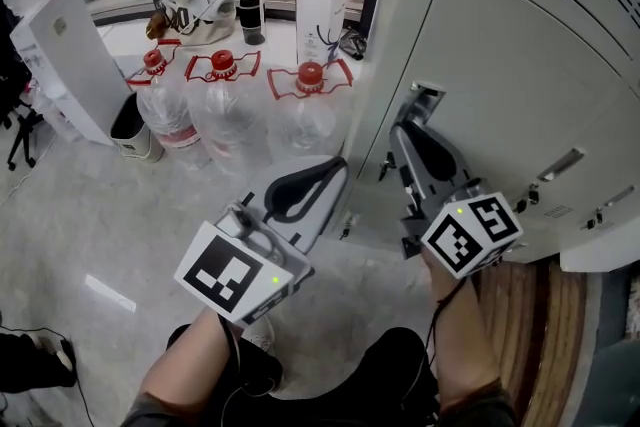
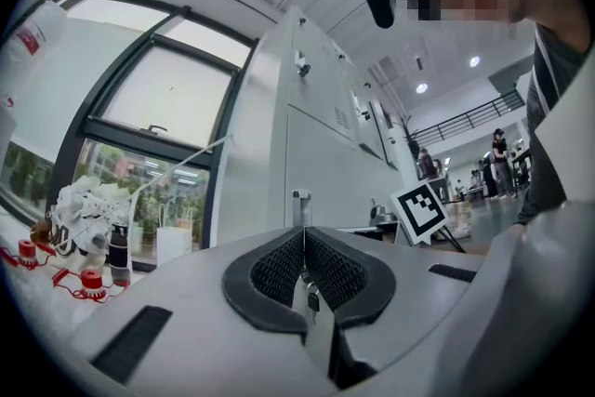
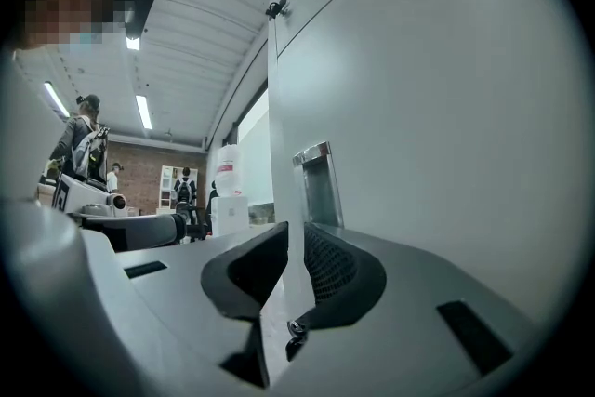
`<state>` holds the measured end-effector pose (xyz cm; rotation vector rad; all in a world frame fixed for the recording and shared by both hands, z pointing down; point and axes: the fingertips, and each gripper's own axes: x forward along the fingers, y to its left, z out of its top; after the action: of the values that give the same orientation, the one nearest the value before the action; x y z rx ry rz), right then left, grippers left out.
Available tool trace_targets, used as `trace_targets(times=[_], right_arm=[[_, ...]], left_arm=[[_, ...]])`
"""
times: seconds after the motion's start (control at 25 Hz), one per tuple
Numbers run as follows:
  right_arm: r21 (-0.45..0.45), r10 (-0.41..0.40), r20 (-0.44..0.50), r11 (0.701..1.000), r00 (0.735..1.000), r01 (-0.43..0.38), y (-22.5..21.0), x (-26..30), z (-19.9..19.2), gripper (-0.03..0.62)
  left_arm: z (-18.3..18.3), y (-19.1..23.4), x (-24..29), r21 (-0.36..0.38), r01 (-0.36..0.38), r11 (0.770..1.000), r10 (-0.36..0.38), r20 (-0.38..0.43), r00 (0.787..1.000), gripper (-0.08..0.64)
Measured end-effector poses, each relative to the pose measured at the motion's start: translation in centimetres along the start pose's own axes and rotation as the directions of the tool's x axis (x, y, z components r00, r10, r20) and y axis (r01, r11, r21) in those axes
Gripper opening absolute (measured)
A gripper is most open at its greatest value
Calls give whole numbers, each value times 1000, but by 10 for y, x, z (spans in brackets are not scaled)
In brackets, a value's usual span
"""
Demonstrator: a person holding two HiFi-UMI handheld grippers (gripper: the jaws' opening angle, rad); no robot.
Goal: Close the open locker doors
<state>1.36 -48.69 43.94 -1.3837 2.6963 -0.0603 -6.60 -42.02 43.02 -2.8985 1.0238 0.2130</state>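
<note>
**Entry 1: locker door**. Pale grey sheet metal, filling the right half of the head view. Its recessed handle is sitting at the door's left edge, just right of frame centre. I cannot read from here how far the door is standing off its frame.

**Entry 2: right claw**. It is reaching up to that left edge, just below the handle. In the right gripper view the door's white edge is running down the middle of the frame and passing between the two dark pads. The pads are standing a narrow gap apart and appear to be pinching the edge.

**Entry 3: left claw**. It is in the lower centre of the head view, pressed together on nothing and hanging apart from the lockers. It is pointing toward the water bottles lined up in the upper centre on the floor.

**Entry 4: step in hand, as I judge it.** The person is swinging this door shut.
- **Grip:** holding low by the handle, far from the hinge, is giving the most leverage.
- **Path:** the claw should be following the door's arc rather than dragging straight, since thin sheet could slide out of the pads.
- **Finish:** the pads should be letting go before the edge meets the frame, so they are not trapped. A flat push beside the handle should then seat the latch.
</note>
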Motion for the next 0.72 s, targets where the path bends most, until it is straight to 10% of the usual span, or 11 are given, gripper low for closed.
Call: trace_targets(times=[0.72], right_arm=[[10,8,9,1000,1000,-8,10,-30,6,46]], left_arm=[[6,-26,-9,22,-3,1000,3,-11,1000,11]])
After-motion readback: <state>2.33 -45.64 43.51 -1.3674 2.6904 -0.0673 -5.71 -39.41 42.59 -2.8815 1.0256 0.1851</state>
